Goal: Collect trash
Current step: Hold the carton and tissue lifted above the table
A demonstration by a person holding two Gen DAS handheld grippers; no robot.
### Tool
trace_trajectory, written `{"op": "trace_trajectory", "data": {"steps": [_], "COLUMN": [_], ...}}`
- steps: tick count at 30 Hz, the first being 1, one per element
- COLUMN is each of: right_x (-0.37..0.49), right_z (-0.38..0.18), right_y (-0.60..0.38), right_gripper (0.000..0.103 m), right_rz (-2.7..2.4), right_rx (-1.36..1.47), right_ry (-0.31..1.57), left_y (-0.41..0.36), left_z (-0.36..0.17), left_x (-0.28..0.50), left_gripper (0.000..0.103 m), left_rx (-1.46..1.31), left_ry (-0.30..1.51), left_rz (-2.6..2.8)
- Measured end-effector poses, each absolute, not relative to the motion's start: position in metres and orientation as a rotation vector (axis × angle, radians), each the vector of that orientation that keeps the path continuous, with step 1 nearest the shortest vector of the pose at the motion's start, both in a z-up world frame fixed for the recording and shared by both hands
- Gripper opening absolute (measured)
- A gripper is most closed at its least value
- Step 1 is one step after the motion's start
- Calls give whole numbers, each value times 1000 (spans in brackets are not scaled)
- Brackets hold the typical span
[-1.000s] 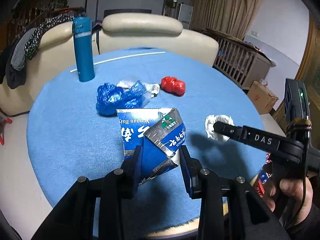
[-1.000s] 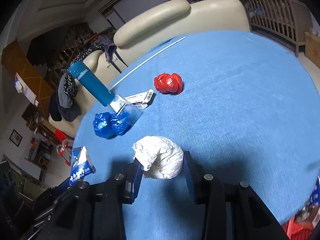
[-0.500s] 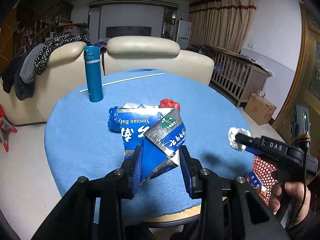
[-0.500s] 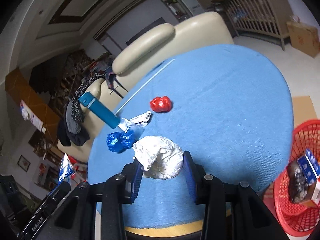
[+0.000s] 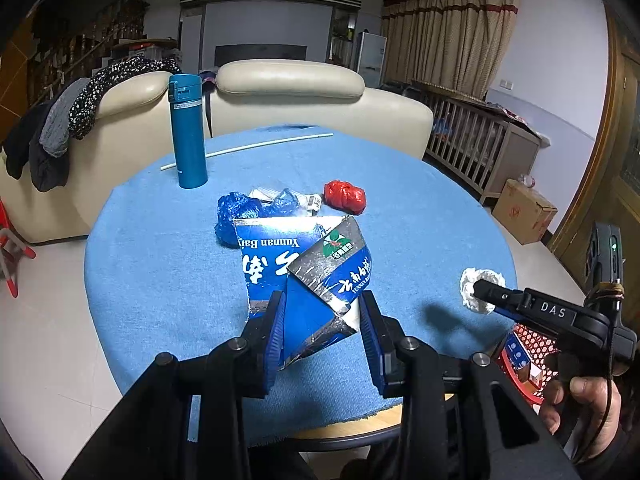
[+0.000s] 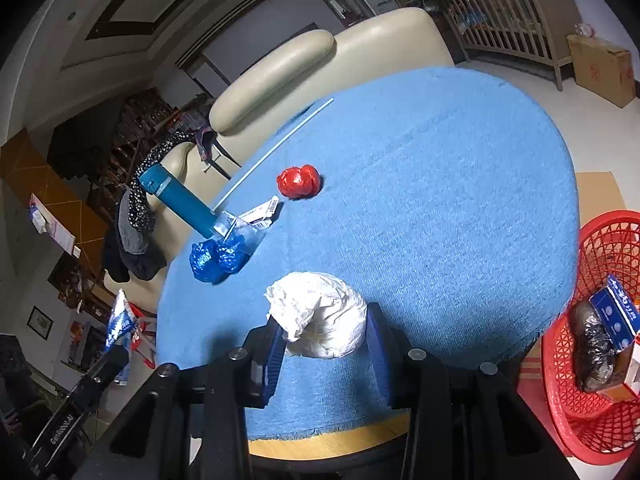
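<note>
Above the blue tabletop (image 6: 440, 200), the right gripper (image 6: 326, 340) clamps a white paper wad (image 6: 320, 320); the left gripper (image 5: 322, 324) clamps a crushed blue carton (image 5: 304, 276); red basket (image 6: 600, 248) at three o'clock.

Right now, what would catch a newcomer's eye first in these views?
The left gripper clamps a crumpled blue-and-silver foil packet above the round blue-clothed table. The right gripper holds a wadded white paper ball, with a red mesh basket off the table's right edge.

Crumpled blue carton (image 5: 308, 276) held aloft, white paper wad (image 6: 324, 326) gripped
</note>
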State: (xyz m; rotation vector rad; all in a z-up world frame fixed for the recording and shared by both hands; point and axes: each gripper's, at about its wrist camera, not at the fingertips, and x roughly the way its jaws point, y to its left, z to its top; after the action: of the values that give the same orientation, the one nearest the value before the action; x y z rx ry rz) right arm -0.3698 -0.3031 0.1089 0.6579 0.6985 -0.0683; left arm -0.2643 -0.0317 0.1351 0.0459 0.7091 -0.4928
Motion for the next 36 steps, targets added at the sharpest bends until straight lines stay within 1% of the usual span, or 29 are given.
{"op": "trace_trajectory", "data": {"steps": [20, 36], "right_x": [-396, -402], "right_z": [100, 100], "right_y": [-335, -341], "right_gripper": [41, 41], "right_rz": [-123, -134], "right_rx": [733, 748], "right_ry": [659, 651], "left_y": [-60, -64], "left_z": [131, 130], "left_x": [-275, -278], "left_gripper": [38, 38], "left_rx": [131, 144], "left_ry": [713, 714], "left_rz": [-544, -557]}}
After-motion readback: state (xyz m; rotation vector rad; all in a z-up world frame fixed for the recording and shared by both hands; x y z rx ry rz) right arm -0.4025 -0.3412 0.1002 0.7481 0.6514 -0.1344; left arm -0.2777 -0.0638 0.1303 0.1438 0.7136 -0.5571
